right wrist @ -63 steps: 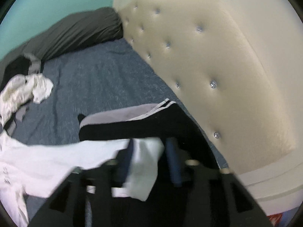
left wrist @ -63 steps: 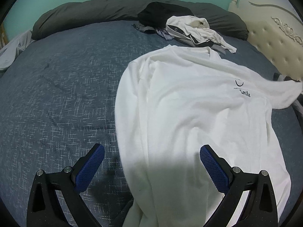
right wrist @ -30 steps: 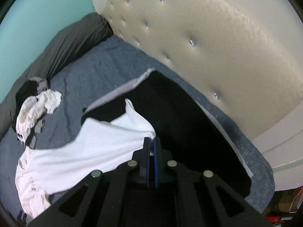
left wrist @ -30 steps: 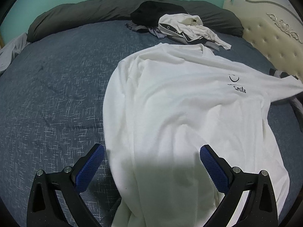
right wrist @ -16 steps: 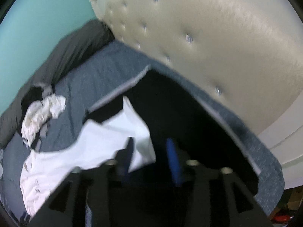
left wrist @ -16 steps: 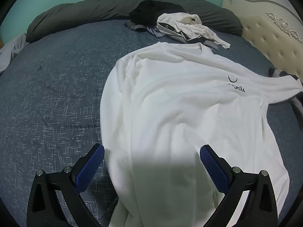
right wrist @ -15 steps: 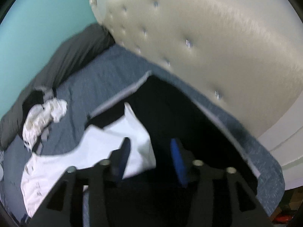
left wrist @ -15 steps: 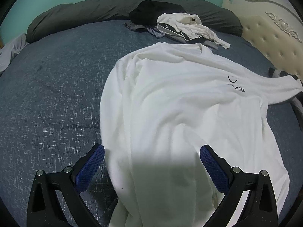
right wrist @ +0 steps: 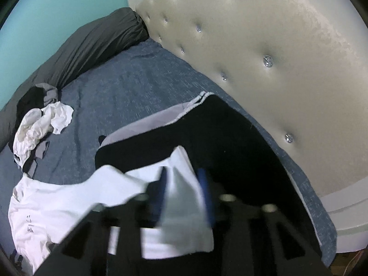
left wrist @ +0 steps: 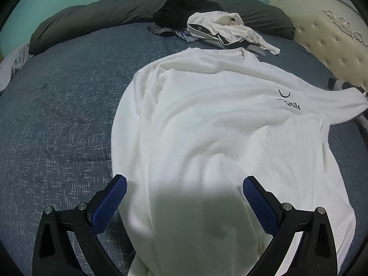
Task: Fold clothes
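Blue bed (left wrist: 57, 115), white shirt (left wrist: 218, 126) collar-far, lengthwise.

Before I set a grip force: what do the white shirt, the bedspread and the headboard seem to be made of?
White shirt: soft matte knit, probably cotton; it drapes in loose wrinkles. Bedspread: blue woven fabric, judging by its pale crosshatch flecks. Headboard: cream padded upholstery, maybe faux leather; slight sheen, dimpled by shiny studs.

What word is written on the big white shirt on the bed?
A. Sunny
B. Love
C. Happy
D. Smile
D: the white shirt spread on the blue bed has "Smile" in black letters under a small curved line on its chest.
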A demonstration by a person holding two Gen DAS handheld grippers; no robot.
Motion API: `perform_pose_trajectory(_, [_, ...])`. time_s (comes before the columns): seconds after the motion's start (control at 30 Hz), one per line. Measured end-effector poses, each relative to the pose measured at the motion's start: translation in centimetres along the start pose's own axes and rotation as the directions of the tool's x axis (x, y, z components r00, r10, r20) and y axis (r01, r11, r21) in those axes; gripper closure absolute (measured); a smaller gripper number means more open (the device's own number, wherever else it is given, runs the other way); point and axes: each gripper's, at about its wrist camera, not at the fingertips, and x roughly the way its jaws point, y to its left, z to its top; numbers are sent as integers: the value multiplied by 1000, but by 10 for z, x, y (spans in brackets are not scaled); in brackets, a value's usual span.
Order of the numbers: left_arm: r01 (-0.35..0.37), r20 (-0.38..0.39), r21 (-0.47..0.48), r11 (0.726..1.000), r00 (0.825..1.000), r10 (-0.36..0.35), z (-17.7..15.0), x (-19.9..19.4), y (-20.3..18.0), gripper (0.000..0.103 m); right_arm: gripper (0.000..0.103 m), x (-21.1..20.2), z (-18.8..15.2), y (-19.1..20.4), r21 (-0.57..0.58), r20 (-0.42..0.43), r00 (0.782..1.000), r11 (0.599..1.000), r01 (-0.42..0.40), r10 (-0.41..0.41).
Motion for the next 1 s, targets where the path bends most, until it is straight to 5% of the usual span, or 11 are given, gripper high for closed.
perform_pose_trajectory(0.07, [1,-5,2,1000,1000,-1,0,2,-1,0,100,1,-1,0,-8,2,1000,1000,8,-8])
perform_pose_trajectory(0.23, [3,-14,8,1000,1000,-3,-2,6,-3,0,101,-15,2,-7,25,100,994,999,41,-43])
perform_pose_trajectory(0.5, [3,-14,11,1000,1000,-2,-3,4,-4,0,101,-7,9,-17,76,82,993,994,77,-84])
perform_pose_trajectory(0.6, [9,-11,12,1000,1000,-9,-2,3,-4,0,100,-7,6,-19,96,76,993,992,86,-93])
perform_pose_trajectory(0.73, [18,-5,13,1000,1000,-18,-1,-1,-4,0,82,-25,-1,-24,113,118,987,989,92,-105])
perform_pose_trajectory(1.0, [47,19,-15,999,999,-47,-1,-16,1,0,78,-68,-39,6,123,185,982,992,3,-26])
